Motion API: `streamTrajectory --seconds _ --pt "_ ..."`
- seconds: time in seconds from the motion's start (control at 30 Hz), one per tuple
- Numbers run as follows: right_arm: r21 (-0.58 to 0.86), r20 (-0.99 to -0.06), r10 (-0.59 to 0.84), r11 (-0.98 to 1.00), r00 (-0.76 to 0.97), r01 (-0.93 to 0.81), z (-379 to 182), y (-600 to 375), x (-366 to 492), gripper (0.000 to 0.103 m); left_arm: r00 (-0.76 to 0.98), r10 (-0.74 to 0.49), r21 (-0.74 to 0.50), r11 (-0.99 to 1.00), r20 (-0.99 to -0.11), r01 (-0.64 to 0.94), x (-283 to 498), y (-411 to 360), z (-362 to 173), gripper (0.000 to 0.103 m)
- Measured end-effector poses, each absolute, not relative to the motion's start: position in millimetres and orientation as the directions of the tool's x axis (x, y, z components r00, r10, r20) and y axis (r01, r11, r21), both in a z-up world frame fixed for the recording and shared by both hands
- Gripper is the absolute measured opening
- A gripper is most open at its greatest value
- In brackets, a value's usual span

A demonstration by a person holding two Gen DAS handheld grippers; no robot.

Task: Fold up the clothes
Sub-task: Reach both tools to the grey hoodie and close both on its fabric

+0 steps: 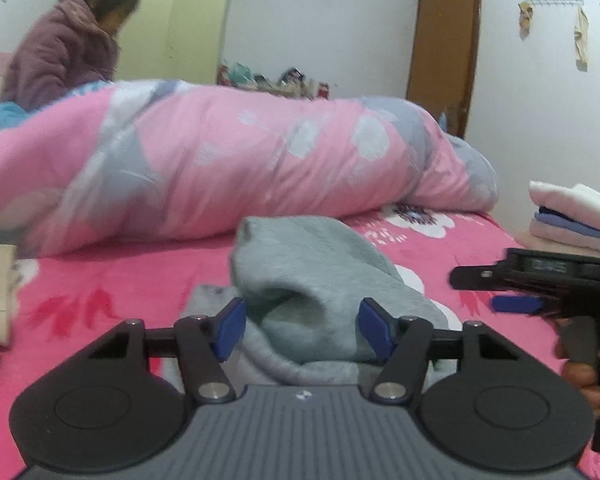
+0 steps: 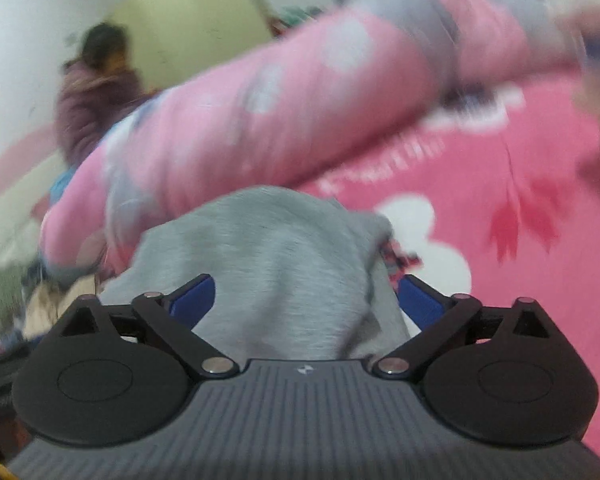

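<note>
A grey sweatshirt [image 1: 312,280] is bunched on the bed's pink sheet [image 1: 120,280], in front of a rolled pink floral duvet [image 1: 220,152]. A raised fold of the grey fabric is seen between the blue fingers [image 1: 230,328] of the left gripper [image 1: 302,330], which are partly spread; no firm pinch on the cloth can be confirmed. The right gripper [image 2: 306,300] is held with its fingers [image 2: 192,298] spread wide, grey cloth lying between them but not pressed; that view is motion-blurred. In the left wrist view the right gripper [image 1: 540,284] is seen to the right, gripped by a hand [image 1: 584,368].

The step is judged to be the first grasp, two edges being taken before the garment is spread flat. For a good result, a hem or shoulder seam should be picked out rather than a mid-fabric lump, a single layer should be caught, and both grips should be set well apart so the cloth can be pulled taut. A stack of folded clothes [image 1: 572,216] lies at the bed's far right; another person [image 1: 68,48] is beyond the duvet.
</note>
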State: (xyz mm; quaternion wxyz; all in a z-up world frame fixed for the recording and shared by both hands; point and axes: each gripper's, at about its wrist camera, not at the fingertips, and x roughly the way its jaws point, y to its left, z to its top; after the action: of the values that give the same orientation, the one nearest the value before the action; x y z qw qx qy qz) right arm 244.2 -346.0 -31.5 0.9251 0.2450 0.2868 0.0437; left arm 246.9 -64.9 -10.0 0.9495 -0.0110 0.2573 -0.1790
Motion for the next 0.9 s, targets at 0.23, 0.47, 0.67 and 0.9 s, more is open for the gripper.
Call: streamTrajectory --seconds 0.23,0.47,0.67,0.9 --pt "0.631 -0.601 0.382 0.766 0.702 0.124 -88 -366 305 0.068 0.783 -0.343 -0.075 0.931 -0.519 0.358 256 -79 -24 0.013" --pt "0.727 -0.477 0.534 0.686 0.698 -0.028 -81 -343 273 0.016 0.794 -0.388 -0.038 0.906 -0.468 0.421 221 -74 -18 0.008" --pt "0.77 -0.349 0.619 0.617 0.704 -0.16 -54 -333 199 0.014 0.773 -0.474 -0.066 0.866 -0.421 0.496 161 -56 -3 0.007" --pt "0.754 -0.257 0.661 0.593 0.705 -0.281 -41 -335 82 0.013 0.68 -0.601 -0.088 0.773 -0.421 0.629 59 -37 -1 0.007"
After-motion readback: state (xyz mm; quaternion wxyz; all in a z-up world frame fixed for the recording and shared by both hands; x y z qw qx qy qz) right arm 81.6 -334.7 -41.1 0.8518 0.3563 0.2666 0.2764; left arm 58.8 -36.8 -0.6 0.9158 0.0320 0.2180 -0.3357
